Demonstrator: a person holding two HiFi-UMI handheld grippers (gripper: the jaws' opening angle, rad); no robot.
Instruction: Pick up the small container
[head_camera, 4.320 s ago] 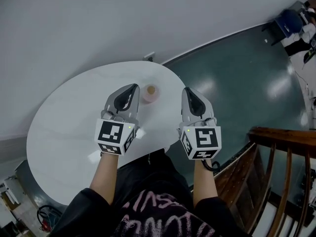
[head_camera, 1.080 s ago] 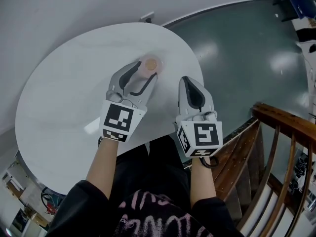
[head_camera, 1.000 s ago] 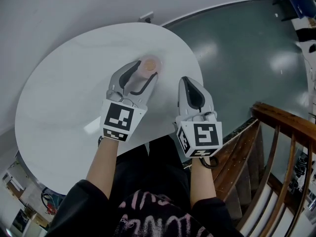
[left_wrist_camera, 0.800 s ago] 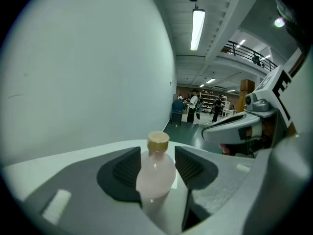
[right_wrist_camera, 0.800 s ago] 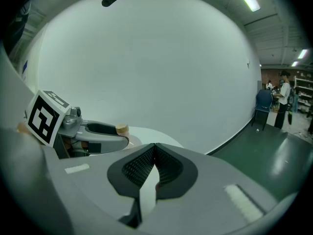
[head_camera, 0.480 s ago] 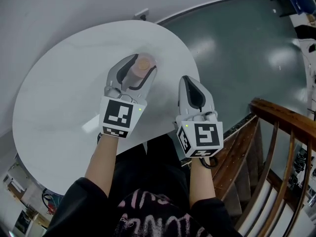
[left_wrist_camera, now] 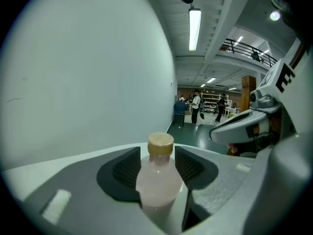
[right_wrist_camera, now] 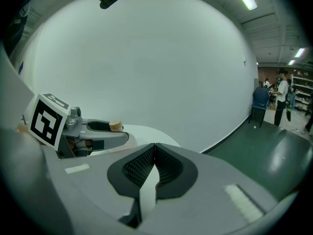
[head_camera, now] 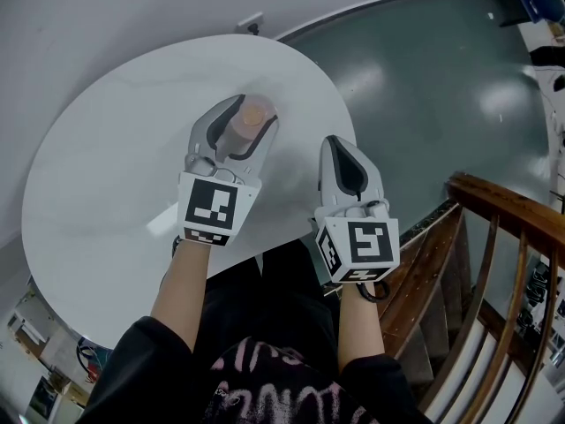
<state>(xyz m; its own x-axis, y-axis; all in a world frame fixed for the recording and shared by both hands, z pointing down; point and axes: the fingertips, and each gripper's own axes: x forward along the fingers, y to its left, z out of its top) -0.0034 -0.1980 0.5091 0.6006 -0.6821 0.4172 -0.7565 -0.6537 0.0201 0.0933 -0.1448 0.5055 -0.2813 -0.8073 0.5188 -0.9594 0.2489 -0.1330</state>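
Left gripper (head_camera: 252, 122) advanced, clamped on small container (left_wrist_camera: 157, 177); right gripper (head_camera: 334, 145) closed.

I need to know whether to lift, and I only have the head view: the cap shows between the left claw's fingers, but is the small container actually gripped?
Observer: In the left gripper view, the left claw has both pads against the small container's pale body, below its tan cap.
Operator: Is it upright?
Observer: Yes, straight and centred between the pads.
Operator: And the other side?
Observer: The right gripper view shows the right claw closed tip to tip, holding nothing.
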